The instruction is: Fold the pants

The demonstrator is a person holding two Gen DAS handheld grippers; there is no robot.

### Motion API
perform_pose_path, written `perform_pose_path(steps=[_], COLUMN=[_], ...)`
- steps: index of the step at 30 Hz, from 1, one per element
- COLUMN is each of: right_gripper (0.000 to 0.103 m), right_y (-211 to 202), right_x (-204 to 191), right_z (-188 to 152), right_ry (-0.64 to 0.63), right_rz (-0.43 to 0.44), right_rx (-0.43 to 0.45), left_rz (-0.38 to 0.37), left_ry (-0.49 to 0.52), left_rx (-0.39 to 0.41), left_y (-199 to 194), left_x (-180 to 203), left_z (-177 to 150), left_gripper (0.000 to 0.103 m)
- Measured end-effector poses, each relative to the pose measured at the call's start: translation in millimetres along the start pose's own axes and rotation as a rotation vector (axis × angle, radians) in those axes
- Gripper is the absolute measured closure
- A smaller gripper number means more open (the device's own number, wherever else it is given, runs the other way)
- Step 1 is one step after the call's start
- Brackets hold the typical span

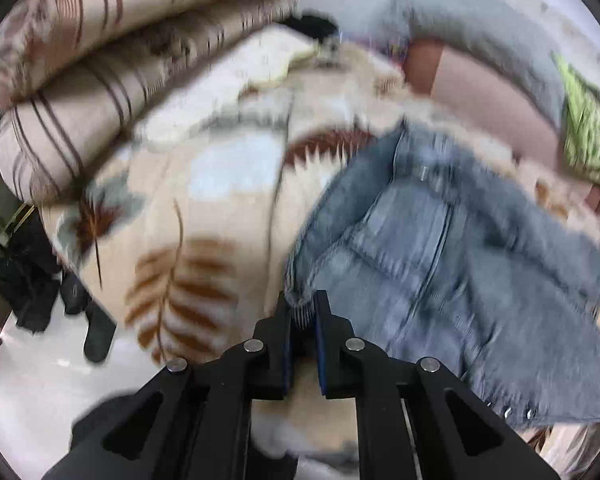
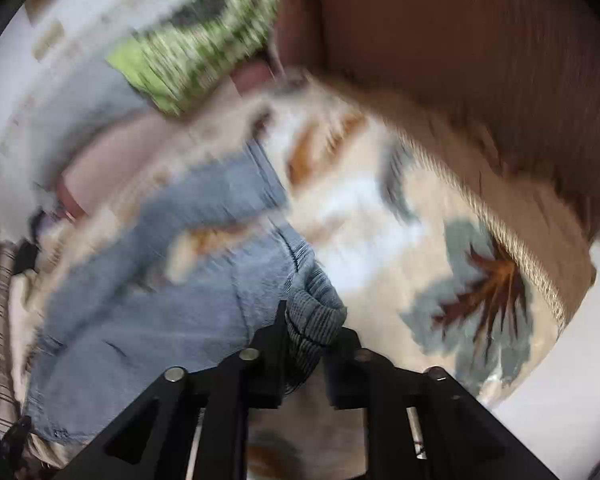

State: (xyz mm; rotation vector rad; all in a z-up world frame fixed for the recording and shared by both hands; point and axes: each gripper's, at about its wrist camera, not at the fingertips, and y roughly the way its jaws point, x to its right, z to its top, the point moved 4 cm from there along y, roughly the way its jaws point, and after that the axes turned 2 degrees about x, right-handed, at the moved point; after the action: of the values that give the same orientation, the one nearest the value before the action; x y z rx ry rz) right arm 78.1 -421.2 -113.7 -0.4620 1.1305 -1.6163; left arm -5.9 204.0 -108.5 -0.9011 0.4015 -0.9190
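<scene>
on the bed: we see the jeans (image 1: 440, 264) spread over a leaf-print blanket (image 1: 204, 184), waistband and button toward the far side in the left wrist view, both pictures smeared by motion blur.
left gripper: our left gripper (image 1: 302, 312) is clamped on a hem corner of the denim, the cloth bunched between the two pads.
right gripper: our right gripper (image 2: 306, 340) is closed on a ribbed roll of the same jeans (image 2: 172, 292), the fabric bulging out above the fingers.
step in hand: we judge this to be a fold in progress, with both held ends lifted off the blanket (image 2: 380, 208) while the rest of the pants lies on it; how many folds are already made we cannot tell.
next move: we think it calls for carrying both held corners together toward the waistband, keeping them level so the edges line up, then lowering before letting go.
surroundings: a striped rolled quilt (image 1: 80, 72) lies at the left of the bed, a green patterned cloth (image 2: 204, 44) beyond the jeans, a brown headboard (image 2: 480, 60) at the right.
risk: denim is heavy, so a corner could slip from a pinch this shallow.
</scene>
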Motion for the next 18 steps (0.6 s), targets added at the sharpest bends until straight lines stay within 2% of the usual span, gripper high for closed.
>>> perform_pose_path(steps=[1,2,3,4,6,8,10,12,13,16,18], right_gripper=[0.058,0.056,0.049,0.035,0.032,0.028,0.018,0.016,0.016,0.016,0.016], right_y=[8.4,4.9,-6.6,-16.8,-38.2,-54.0,-56.0,-36.8,-28.3,4.4,33.4], right_x=[7.1,8.4,9.1,9.1,2.1,-13.3,-33.0,-48.4,-51.4,-57.1,-58.7], right_z=[-4.1,-3.6,0.0,4.3,15.3,26.5,35.4,47.7,49.6,84.6,108.4], right_ry=[0.01,0.002,-0.009,-0.008,-0.006,-0.025,-0.048,-0.048,-0.042,-0.019,-0.014], right_rz=[-0.005,0.011,-0.018,-0.045,0.003,0.074,0.156,0.232,0.234,0.249,0.221], right_rx=[-0.029,0.0,0.049,0.091,0.172,0.216,0.224,0.159,0.14,0.097,0.05], left_rz=[0.007,0.014,0.034,0.049,0.021,-0.021,-0.091,-0.162,-0.188,-0.235,-0.241], left_ry=[0.013,0.021,0.023,0.024,0.046,0.085,0.132,0.155,0.154,0.135,0.129], left_rx=[-0.01,-0.006,0.011,0.048,0.139,0.224,0.252,0.219,0.199,0.101,0.049], left_y=[0.2,-3.5,-9.4,-19.0,-42.2,-61.7,-65.0,-50.0,-40.8,-1.2,28.5], left_x=[-1.7,-3.4,-5.0,-5.9,3.6,18.0,38.3,56.0,59.1,72.5,81.4], left_z=[-0.5,2.0,6.3,15.0,35.3,50.9,64.4,80.4,87.9,112.8,127.2], left_gripper=[0.091,0.089,0.076,0.055,0.029,0.026,0.018,0.018,0.018,0.018,0.018])
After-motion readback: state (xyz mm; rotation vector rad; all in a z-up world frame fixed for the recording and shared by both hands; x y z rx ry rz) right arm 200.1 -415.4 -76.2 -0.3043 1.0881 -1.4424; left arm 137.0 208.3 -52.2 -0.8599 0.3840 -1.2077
